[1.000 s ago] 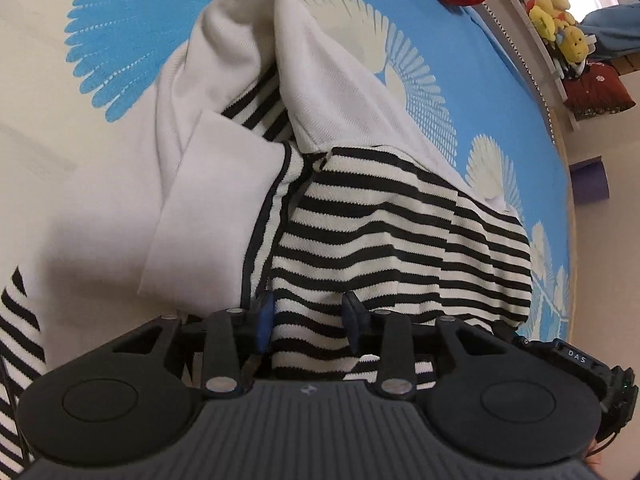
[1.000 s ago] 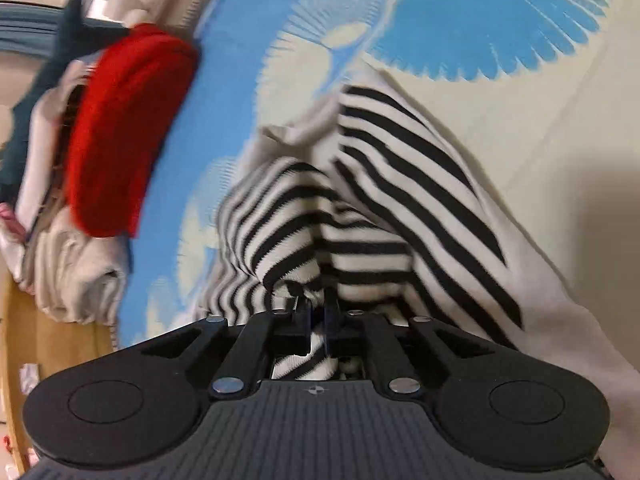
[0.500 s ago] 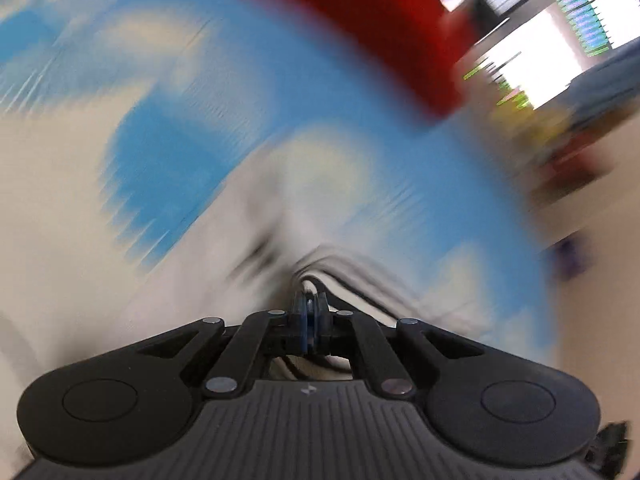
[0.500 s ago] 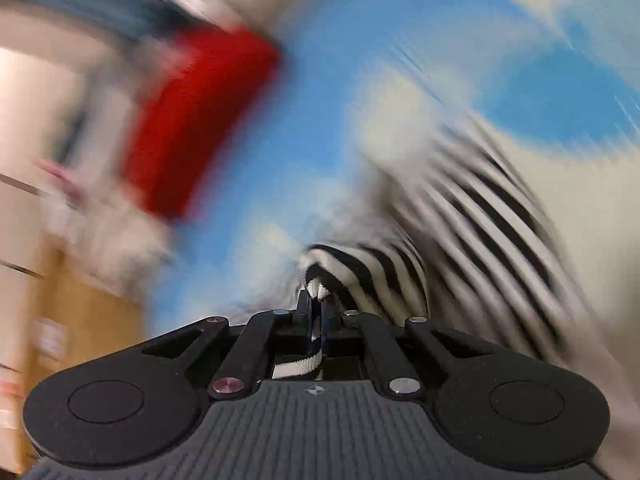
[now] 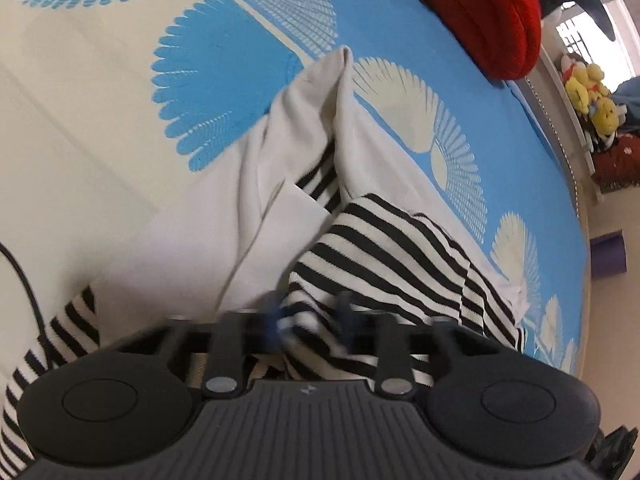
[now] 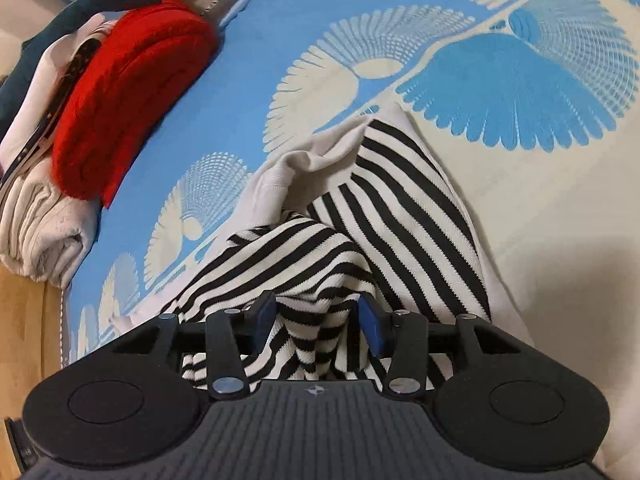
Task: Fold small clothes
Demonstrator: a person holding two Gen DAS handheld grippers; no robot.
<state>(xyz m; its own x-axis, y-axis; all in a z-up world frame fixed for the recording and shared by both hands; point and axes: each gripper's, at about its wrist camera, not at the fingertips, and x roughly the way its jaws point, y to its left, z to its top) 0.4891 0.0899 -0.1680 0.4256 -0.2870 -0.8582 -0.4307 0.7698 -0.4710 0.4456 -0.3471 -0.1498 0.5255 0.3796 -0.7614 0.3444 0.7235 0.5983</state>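
A small black-and-white striped garment with plain cream panels (image 5: 392, 248) lies bunched on a blue and cream patterned bed cover (image 5: 100, 128). It also shows in the right wrist view (image 6: 400, 200). My left gripper (image 5: 310, 320) is open, its blue pads blurred, with striped cloth lying between the jaws. My right gripper (image 6: 320, 316) is open too, its blue pads (image 6: 374, 324) standing apart on either side of a striped fold.
A folded red knit (image 5: 480, 12) lies at the far side of the bed, and shows on a pile of folded cream clothes (image 6: 40, 216) in the right wrist view. Stuffed toys (image 5: 588, 88) sit on a shelf beyond the bed edge. A black cable (image 5: 24, 280) runs at the left.
Half a second ago both grippers were shut on the striped cloth and moving fast. Now both are open, the cloth is let go and lies on the bed.
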